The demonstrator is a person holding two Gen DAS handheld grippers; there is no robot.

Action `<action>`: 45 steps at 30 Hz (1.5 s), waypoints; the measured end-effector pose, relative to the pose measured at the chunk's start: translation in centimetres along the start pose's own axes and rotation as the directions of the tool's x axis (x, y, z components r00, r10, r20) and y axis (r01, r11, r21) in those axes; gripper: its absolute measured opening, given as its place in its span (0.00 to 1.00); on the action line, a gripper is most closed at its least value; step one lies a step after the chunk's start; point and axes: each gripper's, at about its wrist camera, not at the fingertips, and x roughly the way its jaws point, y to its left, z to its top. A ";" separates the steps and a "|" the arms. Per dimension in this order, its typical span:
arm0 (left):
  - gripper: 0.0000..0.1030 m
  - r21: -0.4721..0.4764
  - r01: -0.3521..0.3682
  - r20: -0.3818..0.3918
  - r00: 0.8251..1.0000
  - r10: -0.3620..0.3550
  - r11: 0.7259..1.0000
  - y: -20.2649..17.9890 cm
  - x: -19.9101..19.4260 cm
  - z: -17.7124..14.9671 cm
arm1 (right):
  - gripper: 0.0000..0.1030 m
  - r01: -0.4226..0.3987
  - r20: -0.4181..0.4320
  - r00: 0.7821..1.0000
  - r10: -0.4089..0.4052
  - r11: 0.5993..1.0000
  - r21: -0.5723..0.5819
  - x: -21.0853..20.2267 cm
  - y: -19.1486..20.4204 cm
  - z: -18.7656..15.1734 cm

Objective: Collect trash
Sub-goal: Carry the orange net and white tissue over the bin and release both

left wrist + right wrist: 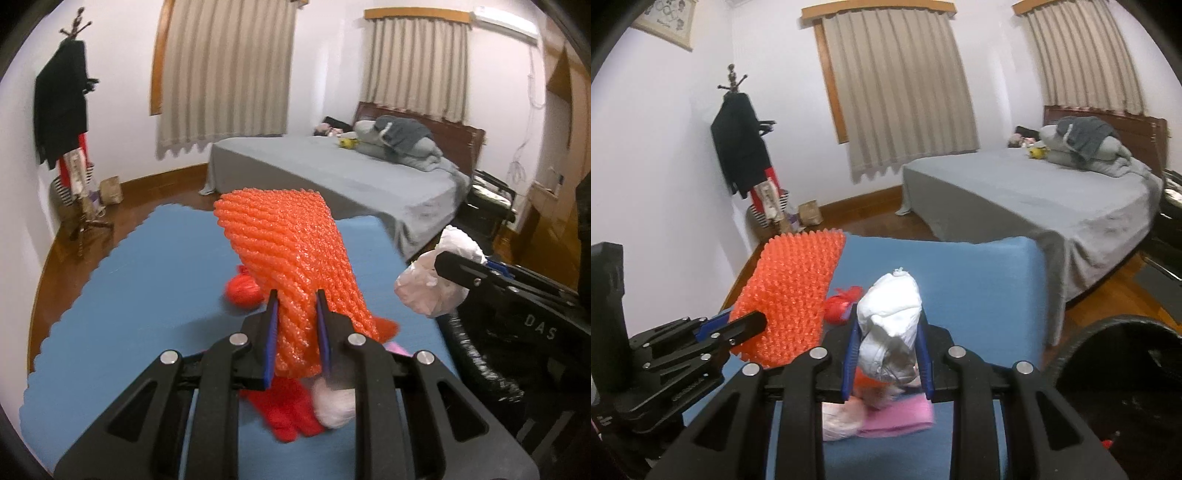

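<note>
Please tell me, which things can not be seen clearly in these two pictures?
- Trash bin: cut by right wrist view's edge; inside too dark.
- Red item: left wrist view, blurred, half behind left gripper.
- Pink sheet: right wrist view, partly behind right gripper.

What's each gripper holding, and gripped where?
Left gripper: orange foam net, pinched at its lower end. Right gripper: crumpled white tissue wad, clamped across its middle.

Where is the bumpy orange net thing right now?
The orange foam net is pinched in the left gripper, lifted above the blue mat. In the right wrist view it sits left of the white wad.
</note>
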 end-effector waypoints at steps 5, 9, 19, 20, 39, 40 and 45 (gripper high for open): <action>0.17 0.035 0.067 0.005 0.998 -0.067 0.997 -3.3 0.5 0.5 | 0.26 0.065 0.013 0.998 -0.065 0.998 0.024 -1.8 -2.7 0.0; 0.17 0.062 0.122 0.001 0.992 -0.123 0.991 -5.8 1.0 0.5 | 0.26 0.120 0.022 0.992 -0.122 0.991 0.051 -3.2 -5.0 -0.1; 0.17 0.122 0.253 -0.034 0.968 -0.250 0.960 -12.5 2.7 0.0 | 0.26 0.271 0.020 0.961 -0.276 0.953 0.133 -6.5 -11.7 -1.5; 0.17 0.130 0.270 -0.040 0.963 -0.267 0.954 -13.4 3.0 0.0 | 0.26 0.282 0.018 0.958 -0.287 0.950 0.138 -6.7 -12.2 -1.6; 0.30 0.194 0.458 -0.175 0.886 -0.429 0.868 -23.0 8.0 -3.2 | 0.32 0.471 -0.074 0.880 -0.469 0.844 0.258 -10.9 -21.0 -6.4; 0.33 0.191 0.462 -0.178 0.884 -0.432 0.866 -23.1 8.1 -3.3 | 0.33 0.474 -0.075 0.878 -0.472 0.841 0.261 -11.0 -21.1 -6.5; 0.41 0.179 0.454 -0.172 0.888 -0.426 0.873 -22.8 8.3 -3.5 | 0.40 0.481 -0.066 0.873 -0.483 0.835 0.266 -11.3 -21.1 -6.3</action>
